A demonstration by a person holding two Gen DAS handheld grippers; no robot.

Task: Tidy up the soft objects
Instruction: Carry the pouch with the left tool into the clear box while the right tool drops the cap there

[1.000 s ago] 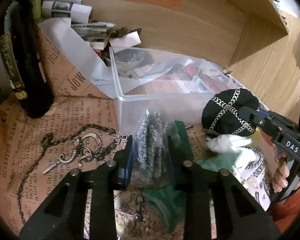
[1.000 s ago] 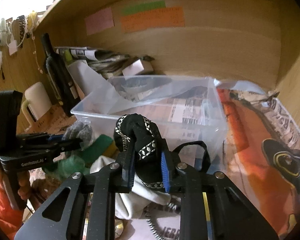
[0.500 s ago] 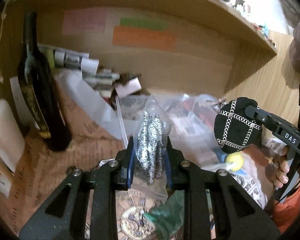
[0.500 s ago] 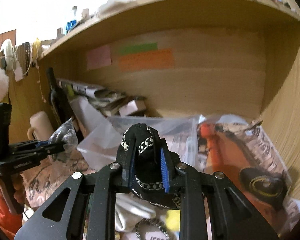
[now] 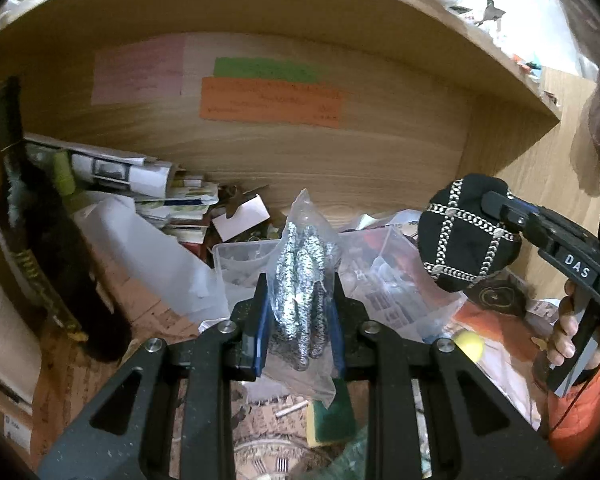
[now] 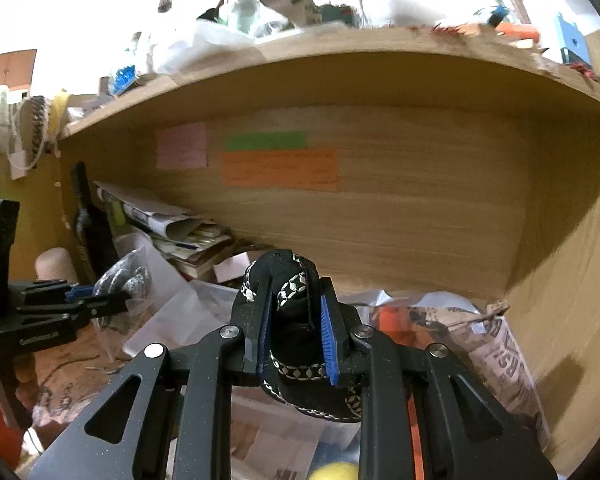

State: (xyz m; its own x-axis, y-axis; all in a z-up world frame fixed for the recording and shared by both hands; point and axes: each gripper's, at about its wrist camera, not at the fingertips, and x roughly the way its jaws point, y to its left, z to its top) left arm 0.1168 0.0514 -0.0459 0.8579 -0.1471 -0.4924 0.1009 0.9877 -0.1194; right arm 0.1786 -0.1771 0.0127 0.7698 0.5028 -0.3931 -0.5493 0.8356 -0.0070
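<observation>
My left gripper [image 5: 299, 300] is shut on a clear plastic bag of speckled black-and-white cord [image 5: 303, 280] and holds it up in front of the clear plastic bin [image 5: 240, 254]. It also shows in the right wrist view [image 6: 124, 286] at the left. My right gripper [image 6: 294, 320] is shut on a black soft pouch with silver chain trim [image 6: 296, 300], raised above the bin; in the left wrist view the pouch [image 5: 466, 236] hangs at the right. A green-and-yellow sponge [image 5: 332, 420] lies below the left gripper.
A dark wine bottle [image 5: 40, 248] stands at the left beside a pale mug [image 5: 4, 344]. Rolled newspapers and books [image 5: 140, 184] pile at the back. A yellow ball [image 5: 468, 344] lies right of the bin. A wooden shelf [image 6: 340, 60] overhangs; coloured notes [image 5: 268, 100] stick on the back wall.
Both grippers have risen and tilted upward with their loads. The bagged cord and the black pouch came up off the desk clutter to above the bin; the shelf top now shows.
</observation>
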